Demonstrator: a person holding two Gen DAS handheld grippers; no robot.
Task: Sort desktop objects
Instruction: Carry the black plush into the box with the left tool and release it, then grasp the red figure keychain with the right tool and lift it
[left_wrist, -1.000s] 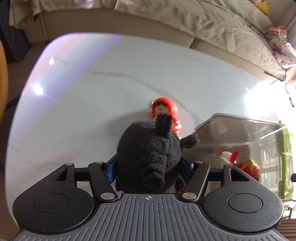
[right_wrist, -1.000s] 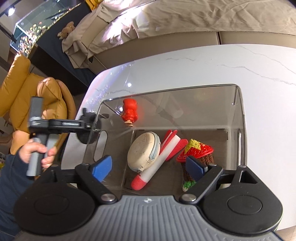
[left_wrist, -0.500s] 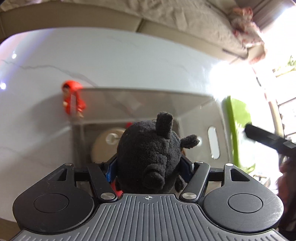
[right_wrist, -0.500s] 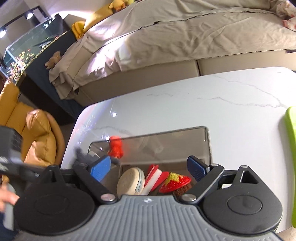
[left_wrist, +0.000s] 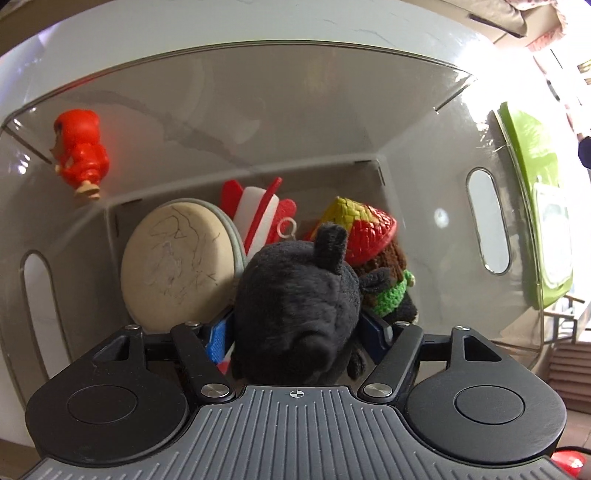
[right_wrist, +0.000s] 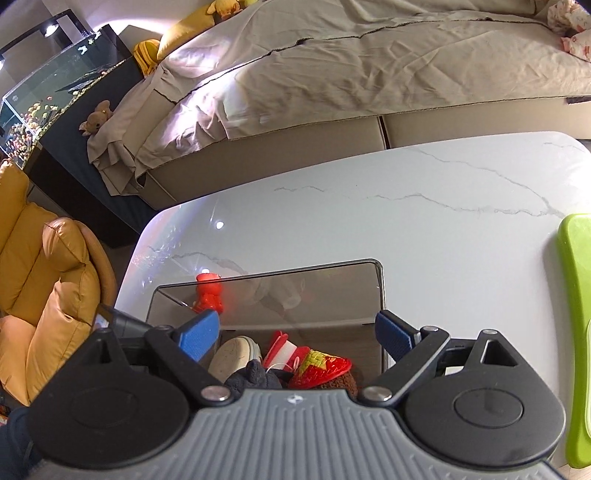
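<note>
**Marble table, clear bin: plush going in**

White marble table, sofa behind. Left gripper clamped on black plush, frame centre, inside clear bin for release. Right gripper spread wide, empty. Red figurine upper left, outside wall. Bin floor below plush hidden.

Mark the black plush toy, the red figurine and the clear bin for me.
black plush toy (left_wrist: 295, 310): left wrist view, its back.
red figurine (left_wrist: 83, 151): left wrist view, its red body.
clear bin (left_wrist: 295, 110): left wrist view, far wall.
</note>
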